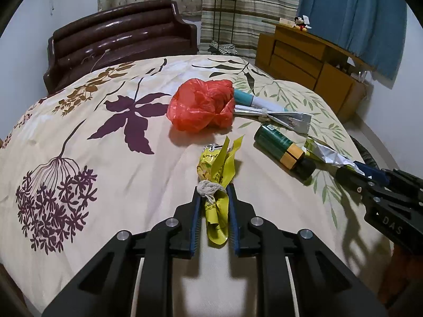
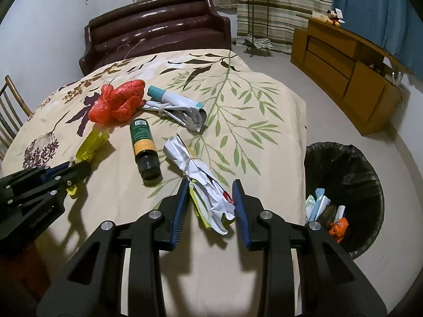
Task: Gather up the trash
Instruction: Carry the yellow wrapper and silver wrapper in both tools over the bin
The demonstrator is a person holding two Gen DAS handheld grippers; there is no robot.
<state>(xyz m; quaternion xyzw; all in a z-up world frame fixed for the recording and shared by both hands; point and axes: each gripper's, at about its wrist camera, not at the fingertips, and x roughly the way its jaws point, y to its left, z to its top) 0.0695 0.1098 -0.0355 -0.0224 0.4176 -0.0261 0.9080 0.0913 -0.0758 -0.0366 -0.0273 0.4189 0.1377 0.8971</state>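
Note:
Trash lies on a floral bed cover (image 1: 111,174). My left gripper (image 1: 213,191) is shut on a yellow snack wrapper (image 1: 216,169) tied with string; it also shows in the right wrist view (image 2: 90,146). My right gripper (image 2: 211,185) is open, its fingers either side of a crumpled white wrapper bundle (image 2: 201,177) that rests on the bed. A green bottle with a black cap (image 2: 144,148) lies between the two. A red plastic bag (image 1: 202,105) and a teal-and-white tube with a silver wrapper (image 1: 267,107) lie farther back.
A black-lined bin (image 2: 346,192) with several pieces of trash stands on the floor right of the bed. A brown sofa (image 1: 121,37) is behind the bed, a wooden cabinet (image 2: 349,71) at the right wall, a chair (image 2: 10,113) at the left.

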